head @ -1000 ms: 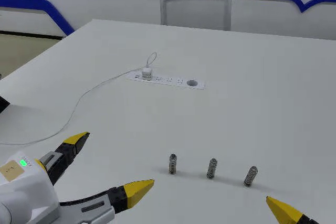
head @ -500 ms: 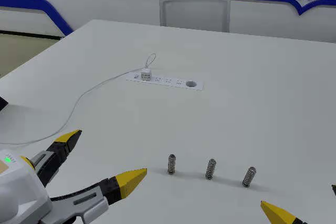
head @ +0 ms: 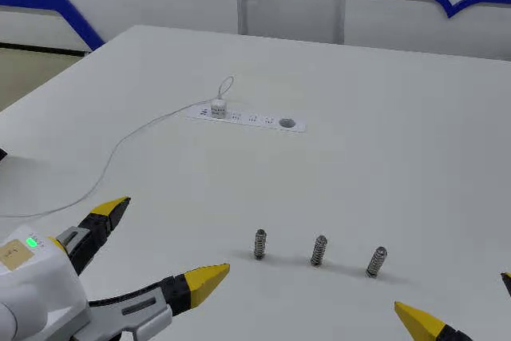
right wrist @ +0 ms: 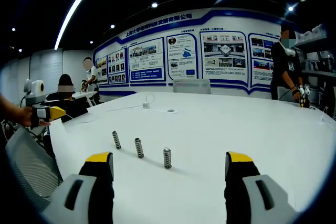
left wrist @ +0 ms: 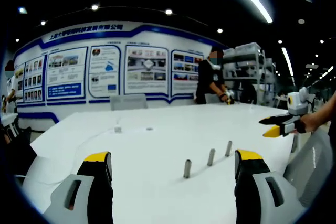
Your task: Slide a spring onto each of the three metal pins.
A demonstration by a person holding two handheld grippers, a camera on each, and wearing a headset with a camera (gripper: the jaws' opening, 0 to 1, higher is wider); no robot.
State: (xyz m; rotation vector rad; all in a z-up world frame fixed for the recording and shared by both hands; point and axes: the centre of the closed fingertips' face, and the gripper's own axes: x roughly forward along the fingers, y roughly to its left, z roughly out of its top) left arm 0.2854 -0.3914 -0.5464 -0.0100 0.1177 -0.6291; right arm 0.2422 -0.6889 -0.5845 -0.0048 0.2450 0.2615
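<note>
Three short metal pins stand in a row on the white table [head: 415, 133], each wrapped in a coiled spring: left pin [head: 260, 243], middle pin [head: 319, 250], right pin [head: 376, 261]. My left gripper [head: 160, 243] is open at the lower left, a little left of the row, with nothing between its yellow tips. My right gripper [head: 463, 301] is open at the lower right edge, also holding nothing. The left gripper view looks between its own jaws [left wrist: 173, 158] at the pins [left wrist: 211, 157]. In the right gripper view the springs [right wrist: 138, 147] stand ahead of that gripper [right wrist: 169, 157].
A white power strip [head: 247, 120] with a plug and a long cable lies mid-table, beyond the pins. A grey chair [head: 291, 15] stands at the far edge. A person [left wrist: 210, 80] stands beyond the table, and others sit at the side [right wrist: 65, 95].
The head camera has shifted slightly. My left gripper has wobbled a little in place. Both grippers stay open and the pins have not moved.
</note>
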